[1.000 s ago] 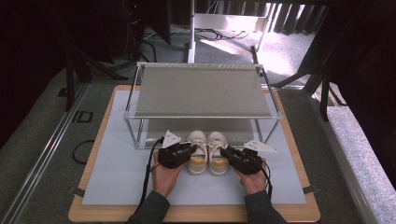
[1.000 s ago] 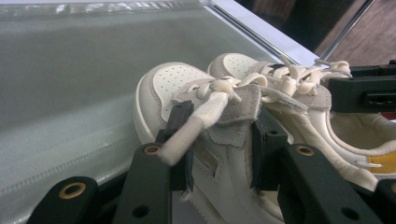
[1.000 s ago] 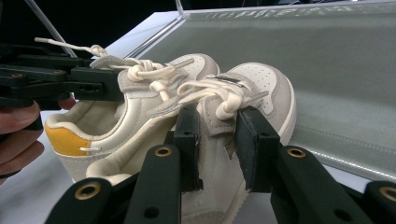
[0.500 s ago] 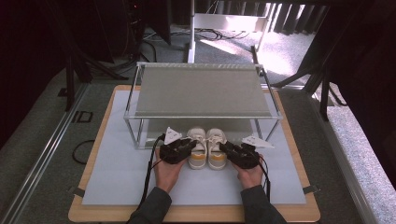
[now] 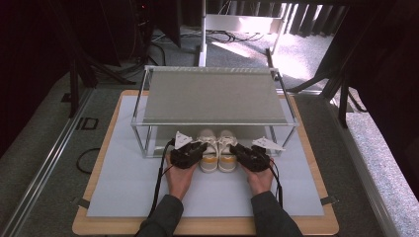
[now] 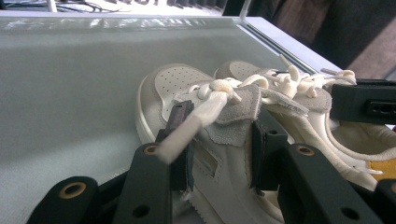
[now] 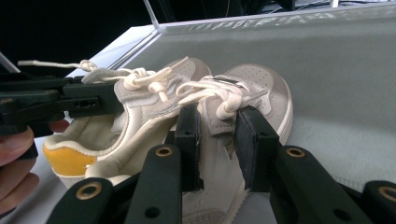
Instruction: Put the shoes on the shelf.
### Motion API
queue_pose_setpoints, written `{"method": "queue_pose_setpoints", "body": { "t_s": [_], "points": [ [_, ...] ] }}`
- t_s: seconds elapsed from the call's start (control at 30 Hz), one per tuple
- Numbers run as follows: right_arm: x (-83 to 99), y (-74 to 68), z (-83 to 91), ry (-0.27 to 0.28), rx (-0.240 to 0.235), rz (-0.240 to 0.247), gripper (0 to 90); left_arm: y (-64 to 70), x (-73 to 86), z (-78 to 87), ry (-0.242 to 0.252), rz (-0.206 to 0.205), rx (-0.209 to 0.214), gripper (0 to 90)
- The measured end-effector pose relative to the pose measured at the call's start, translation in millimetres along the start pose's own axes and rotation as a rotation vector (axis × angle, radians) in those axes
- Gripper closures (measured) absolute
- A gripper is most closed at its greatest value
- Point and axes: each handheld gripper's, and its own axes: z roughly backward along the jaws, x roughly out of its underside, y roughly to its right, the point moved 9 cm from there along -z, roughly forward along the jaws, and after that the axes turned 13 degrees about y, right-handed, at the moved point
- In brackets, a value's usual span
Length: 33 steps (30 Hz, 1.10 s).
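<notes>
Already gripped: my left gripper (image 5: 193, 150) pinches the left sneaker (image 6: 196, 121) by its tongue, my right gripper (image 5: 245, 152) the right sneaker (image 7: 233, 116) likewise. Both toes sit under the rack's (image 5: 212, 95) shelf, heels still out on the counter (image 5: 118, 182). Remaining, I judge: push fully in, let go.

A two-tier metal-framed shoe rack (image 5: 212, 96) with a grey mesh top shelf stands on a pale mat (image 5: 123, 182) just beyond the fingers. The mat covers a wooden board (image 5: 94, 228), which rests on grey carpet (image 5: 44, 148).
</notes>
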Motion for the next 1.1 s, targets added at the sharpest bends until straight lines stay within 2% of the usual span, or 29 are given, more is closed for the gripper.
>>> {"method": "queue_pose_setpoints", "body": {
  "t_s": [0.27, 0.43, 0.5, 0.57, 0.7, 0.87, 1.0, 1.1],
  "points": [
    [-6.1, 4.6, -13.0, 0.018, 0.006, -0.002, 71.7, -7.7, -6.4, -9.6, 0.031, 0.008, -0.03, 65.3],
    [-5.3, 7.3, -20.2, 0.018, 0.018, -0.025, 71.7, -11.7, -6.1, -16.0, 0.039, 0.04, -0.053, 65.5],
    [-5.8, 8.1, -21.3, 0.021, 0.021, -0.035, 71.7, -13.1, -6.9, -18.2, 0.043, 0.025, -0.053, 65.6],
    [-6.2, 10.0, -23.3, 0.024, 0.02, -0.023, 71.7, -14.0, -7.1, -20.3, 0.045, 0.027, -0.057, 65.6],
    [-3.8, 11.7, -26.3, 0.014, 0.014, -0.031, 71.4, -17.4, -5.0, -22.5, 0.039, 0.028, -0.067, 65.4],
    [-4.0, 12.1, -28.7, -0.01, 0.03, -0.027, 69.1, -16.7, -3.9, -23.8, 0.04, 0.027, -0.073, 57.4],
    [-5.4, 15.6, -28.8, -0.011, 0.025, -0.031, 65.0, -17.9, -7.2, -21.5, 0.064, 0.048, -0.08, 47.5],
    [-5.6, 16.3, -28.5, -0.01, 0.034, -0.025, 59.5, -17.5, -8.2, -18.4, 0.073, 0.035, -0.092, 45.3]
  ]
}}
